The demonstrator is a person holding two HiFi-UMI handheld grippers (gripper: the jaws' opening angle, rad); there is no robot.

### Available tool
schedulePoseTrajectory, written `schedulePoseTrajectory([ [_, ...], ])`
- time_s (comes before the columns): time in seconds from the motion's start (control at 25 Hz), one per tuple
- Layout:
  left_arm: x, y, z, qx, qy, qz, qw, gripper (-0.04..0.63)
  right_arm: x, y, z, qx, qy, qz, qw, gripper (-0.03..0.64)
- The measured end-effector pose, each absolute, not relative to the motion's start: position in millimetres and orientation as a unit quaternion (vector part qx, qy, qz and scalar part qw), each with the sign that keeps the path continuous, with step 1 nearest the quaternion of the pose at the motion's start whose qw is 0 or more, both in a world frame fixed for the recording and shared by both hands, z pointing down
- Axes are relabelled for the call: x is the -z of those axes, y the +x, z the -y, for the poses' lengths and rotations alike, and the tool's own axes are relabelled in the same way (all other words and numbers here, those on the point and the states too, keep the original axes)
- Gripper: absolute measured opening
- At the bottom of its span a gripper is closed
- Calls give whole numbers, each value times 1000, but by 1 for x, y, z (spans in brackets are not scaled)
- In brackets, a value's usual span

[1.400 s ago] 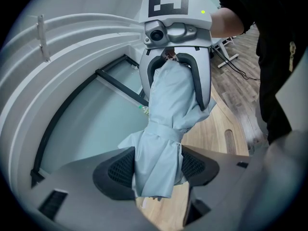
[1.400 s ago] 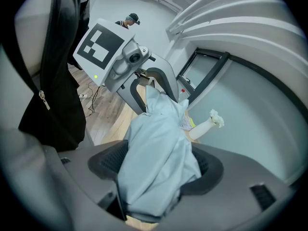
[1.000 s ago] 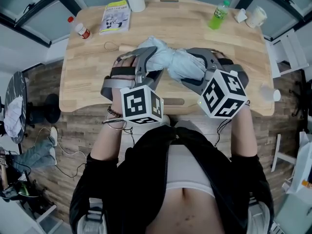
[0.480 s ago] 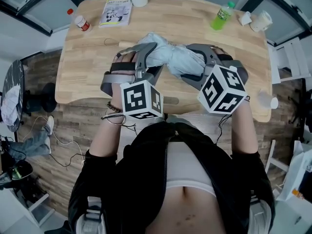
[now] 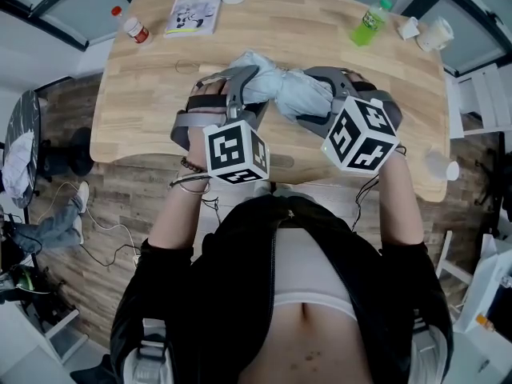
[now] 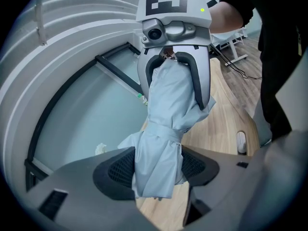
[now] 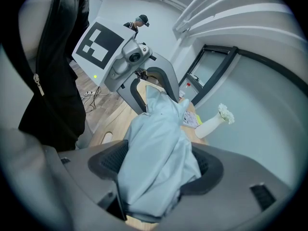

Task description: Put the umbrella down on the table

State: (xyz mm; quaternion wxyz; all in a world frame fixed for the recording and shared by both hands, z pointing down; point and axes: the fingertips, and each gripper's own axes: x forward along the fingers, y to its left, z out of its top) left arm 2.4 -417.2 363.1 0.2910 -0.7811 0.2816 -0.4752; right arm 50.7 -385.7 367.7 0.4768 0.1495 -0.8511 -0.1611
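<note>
Nearest the head camera, the left gripper (image 5: 242, 88) and the right gripper (image 5: 314, 102) are held out side by side over the near half of the table (image 5: 152, 86). Their marker cubes are turned toward the person.

A folded pale blue umbrella (image 5: 286, 93) is carried between them. One end is taken by each gripper, so that the bundle is kept level and roughly parallel to the near edge of the table. This two-point hold is judged to keep the loose fabric from sagging or unrolling while it is lowered.

In the left gripper view, the jaws are closed part-way onto the strapped end of the umbrella (image 6: 163, 129), and fabric is pressed against both pads. In the right gripper view, the jaws are likewise clamped on bunched fabric (image 7: 156, 162). Neither gripper is empty.

Bare wood is seen past the umbrella, but contact with the table cannot be confirmed. The set-down is therefore judged not yet done.

Along the far edge, a booklet (image 5: 194, 10), a red-capped bottle (image 5: 134, 29) and a green bottle (image 5: 369, 23) are stood well apart from the landing area.
</note>
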Motion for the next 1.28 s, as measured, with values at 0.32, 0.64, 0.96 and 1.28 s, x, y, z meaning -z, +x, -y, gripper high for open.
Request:
schedulePoseTrajectory([
  [0.32,-387,2,421,489,-781,-274,275,279,-391,50,390,146,135,856,477,353],
  [0.64,-410,2,424,501,-782,-265,258,279,-413,50,392,133,123,861,476,353],
  [0.96,-434,2,428,517,-783,-255,235,279,-435,50,396,113,109,864,478,353],
  [1.28,-454,0,429,530,-781,-249,220,279,-454,48,399,103,95,868,477,353],
])
